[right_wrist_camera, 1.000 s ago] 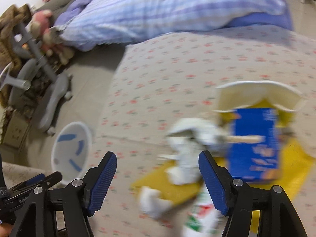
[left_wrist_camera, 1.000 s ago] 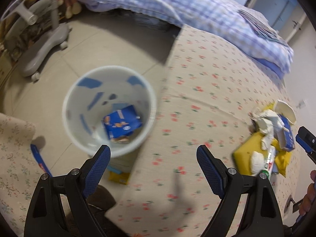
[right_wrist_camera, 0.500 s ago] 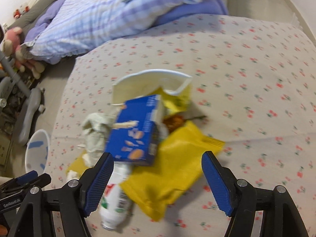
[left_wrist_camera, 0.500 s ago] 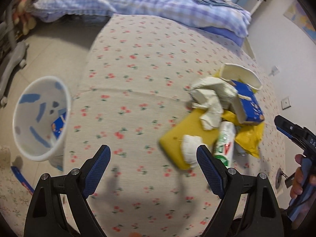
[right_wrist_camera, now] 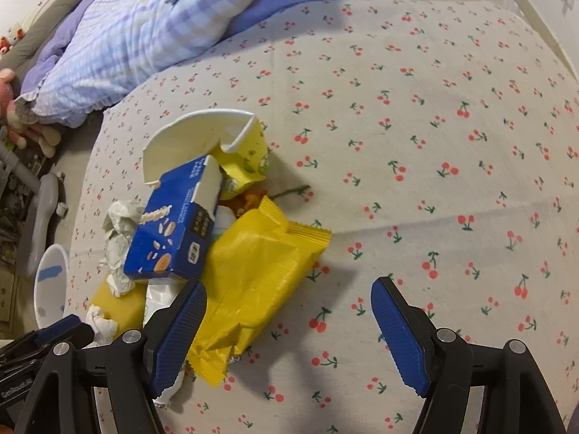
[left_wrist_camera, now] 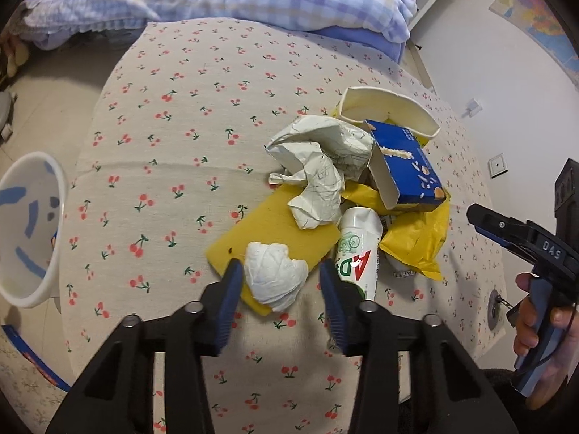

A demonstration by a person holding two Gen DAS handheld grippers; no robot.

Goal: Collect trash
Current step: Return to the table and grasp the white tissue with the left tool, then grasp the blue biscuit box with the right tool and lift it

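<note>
I am holding my left gripper (left_wrist_camera: 278, 282) low over the cherry-print bedsheet (left_wrist_camera: 173, 152), its blue fingers (left_wrist_camera: 228, 300) partly spread on either side of a wadded white tissue (left_wrist_camera: 275, 279), not pinching it. The tissue is lying on the near corner of a flat yellow sponge (left_wrist_camera: 267, 228). Just beside it a white bottle with red and green lettering (left_wrist_camera: 356, 249) is lying on its side, and behind it a crumpled sheet of paper (left_wrist_camera: 322, 166), a blue snack box (left_wrist_camera: 405, 170) and a bent white cup (left_wrist_camera: 387, 112) are piled together. My right gripper (right_wrist_camera: 289, 329) is hovering with its fingers spread wide and holding nothing, the left finger (right_wrist_camera: 179, 340) overlapping the edge of a yellow wrapper (right_wrist_camera: 253, 275). The white bin with blue marks (left_wrist_camera: 29, 224) is standing on the floor off the bed's left edge, well apart from the heap.
</note>
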